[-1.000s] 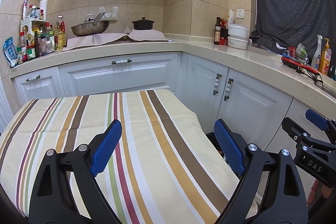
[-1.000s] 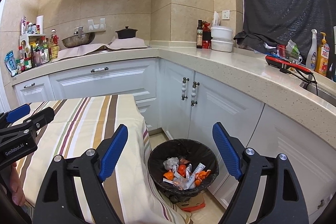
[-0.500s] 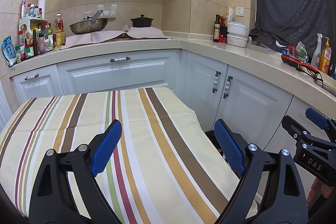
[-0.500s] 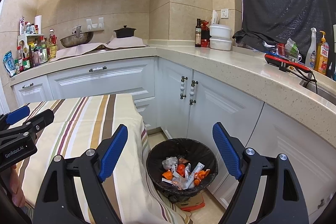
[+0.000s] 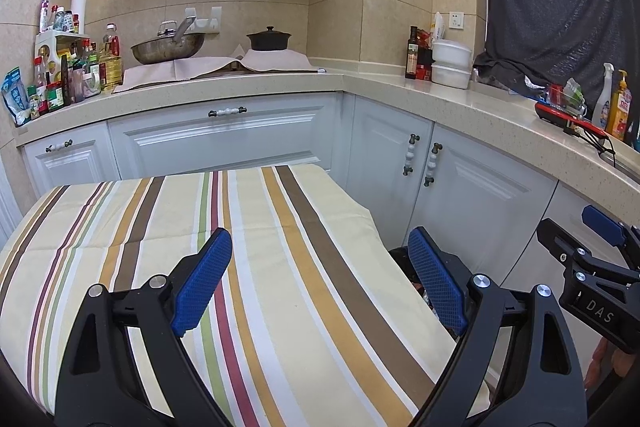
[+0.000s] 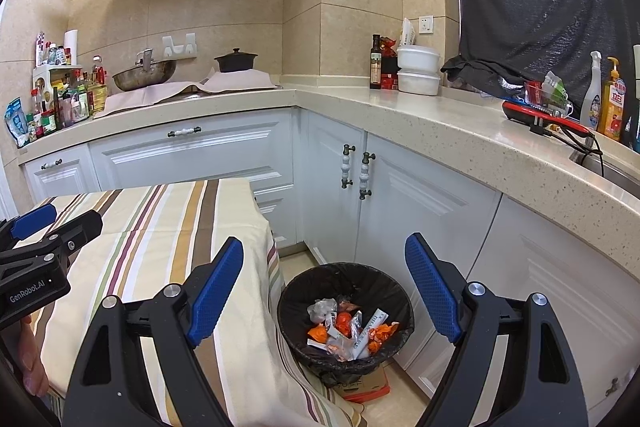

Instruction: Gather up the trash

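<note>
- While both units hover over the striped cloth (image 5: 280, 267), the left tool (image 5: 320, 283) stands released, nothing between its blue pads (image 5: 204, 287).
- Right tool (image 6: 324, 287): released, empty, above the bin.
- Trash (image 6: 348, 331): inside the black-lined bin (image 6: 292, 307), lower centre of the right wrist view, on the floor beside the cloth's edge.
</note>
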{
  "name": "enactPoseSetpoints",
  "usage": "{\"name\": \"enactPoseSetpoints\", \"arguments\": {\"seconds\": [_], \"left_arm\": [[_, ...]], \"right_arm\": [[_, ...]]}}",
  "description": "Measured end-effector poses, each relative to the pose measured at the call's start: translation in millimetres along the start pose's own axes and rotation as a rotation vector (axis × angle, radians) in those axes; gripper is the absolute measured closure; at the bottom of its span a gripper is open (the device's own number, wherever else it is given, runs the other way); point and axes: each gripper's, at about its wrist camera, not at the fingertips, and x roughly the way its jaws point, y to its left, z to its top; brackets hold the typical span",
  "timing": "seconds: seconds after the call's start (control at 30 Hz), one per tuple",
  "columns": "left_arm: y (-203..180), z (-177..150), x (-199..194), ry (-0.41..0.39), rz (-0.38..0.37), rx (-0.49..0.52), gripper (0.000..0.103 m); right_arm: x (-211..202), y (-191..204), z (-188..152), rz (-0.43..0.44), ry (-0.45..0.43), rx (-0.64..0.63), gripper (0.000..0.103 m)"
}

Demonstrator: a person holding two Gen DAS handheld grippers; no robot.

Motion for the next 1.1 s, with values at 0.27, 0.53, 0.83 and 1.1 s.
{"name": "enactPoseSetpoints", "arguments": {"seconds": [0.27, 0.53, 0.83, 1.1], "left_arm": [[-0.4, -0.8, 0.3, 0.001, -0.001, -0.001, 0.016], [-2.5, -2.6, 0.5, 0.002, -0.001, -0.001, 0.016], [-2.2, -2.2, 0.4, 0.002, -0.001, -0.002, 0.016], [-4.8, -5.4, 0.0, -0.004, -0.002, -0.006, 0.012]], "right_arm": [[0.4, -1.1, -0.5, 0.001, 0.001, 0.001, 0.022], [0.1, -0.8, -0.9, -0.002, -0.001, 0.002, 0.022], [0.3, -1.0, -1.7, -0.001, 0.0, 0.002, 0.022], [0.7, -1.3, -4.5, -0.003, -0.002, 0.001, 0.022]]}}
